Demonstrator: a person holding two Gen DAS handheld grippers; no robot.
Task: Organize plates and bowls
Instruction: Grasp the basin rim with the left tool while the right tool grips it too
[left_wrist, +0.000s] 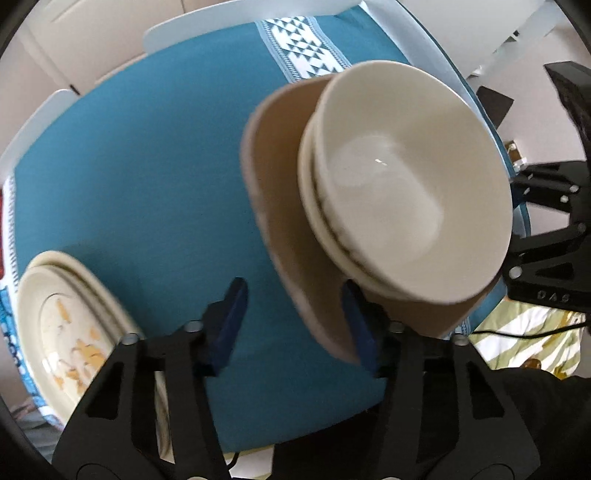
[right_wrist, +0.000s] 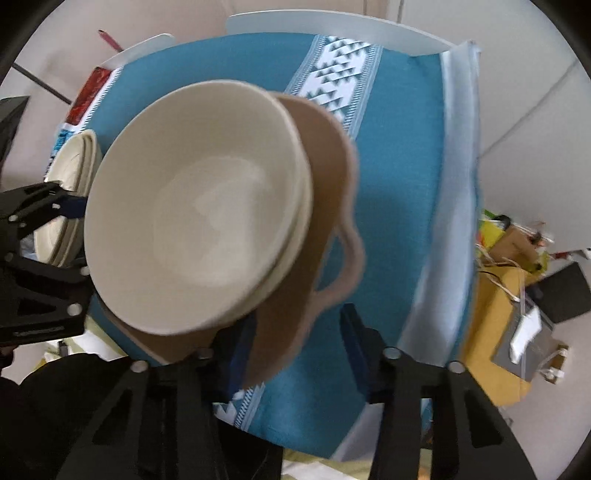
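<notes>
A stack of cream bowls (left_wrist: 406, 184) sits in a tan dish with a loop handle (left_wrist: 280, 206), tilted above the teal tablecloth (left_wrist: 140, 177). My left gripper (left_wrist: 295, 325) is open; its right finger (left_wrist: 360, 332) is against the dish's near edge. In the right wrist view the bowls (right_wrist: 195, 214) and the tan dish (right_wrist: 325, 229) lie over my right gripper's left finger (right_wrist: 240, 350). My right gripper (right_wrist: 299, 347) is open. A stack of cream plates (left_wrist: 66, 332) with orange crumbs lies at the table's left, also seen in the right wrist view (right_wrist: 70, 173).
The tablecloth has a white patterned band (left_wrist: 303, 48). White chair backs (right_wrist: 332, 26) stand beyond the table. A red packet (right_wrist: 90, 92) lies at the far left edge. A yellow surface with cables and boxes (right_wrist: 517, 295) is to the right. A green patterned cloth (left_wrist: 524, 339) lies below.
</notes>
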